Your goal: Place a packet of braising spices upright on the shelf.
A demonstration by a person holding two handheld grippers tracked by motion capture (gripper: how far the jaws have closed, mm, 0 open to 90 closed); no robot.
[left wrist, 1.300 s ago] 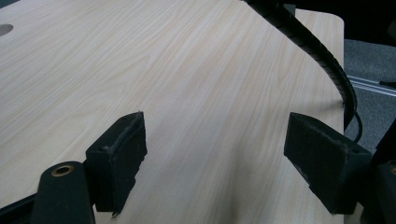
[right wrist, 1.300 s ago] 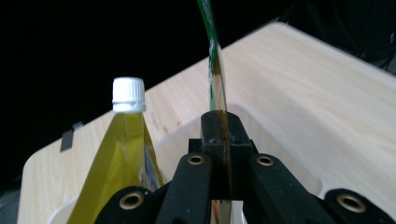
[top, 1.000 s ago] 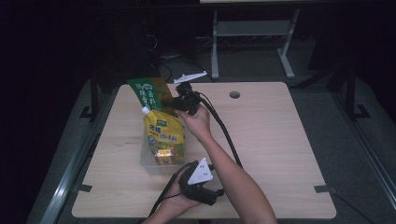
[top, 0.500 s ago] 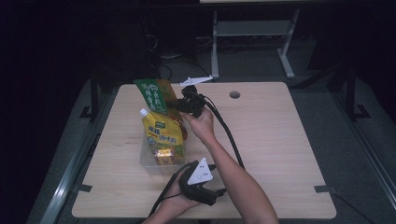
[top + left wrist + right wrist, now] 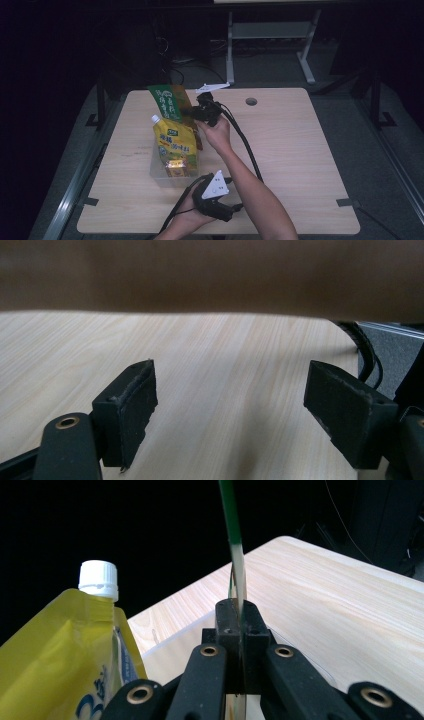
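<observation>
**Green packet pinched in my right jaws above the clear box**

I hold a gripper in each hand at a pale wooden bench (image 5: pixel 300 150). My right gripper (image 5: pixel 192 114) is out near the far edge, left of the middle — its jaws are clenched on the thin edge of a flat green packet (image 5: pixel 170 102), which stands upright, lifted off the wood. In the right gripper view that packet (image 5: pixel 235 545) rises as a narrow strip, green above and pale below, straight from between the pressed pads.

Just beside and below it, a yellow spouted pouch (image 5: pixel 175 142) with a white cap (image 5: pixel 98 579) stands in a clear plastic box (image 5: pixel 159 175), which sits toward the bench's left side.

My left gripper (image 5: pixel 234 209) rests low near the near edge — its jaws are released, spread wide with bare wood between the pads (image 5: pixel 127 412). My right forearm (image 5: pixel 250 185) crosses just beyond it.
</observation>
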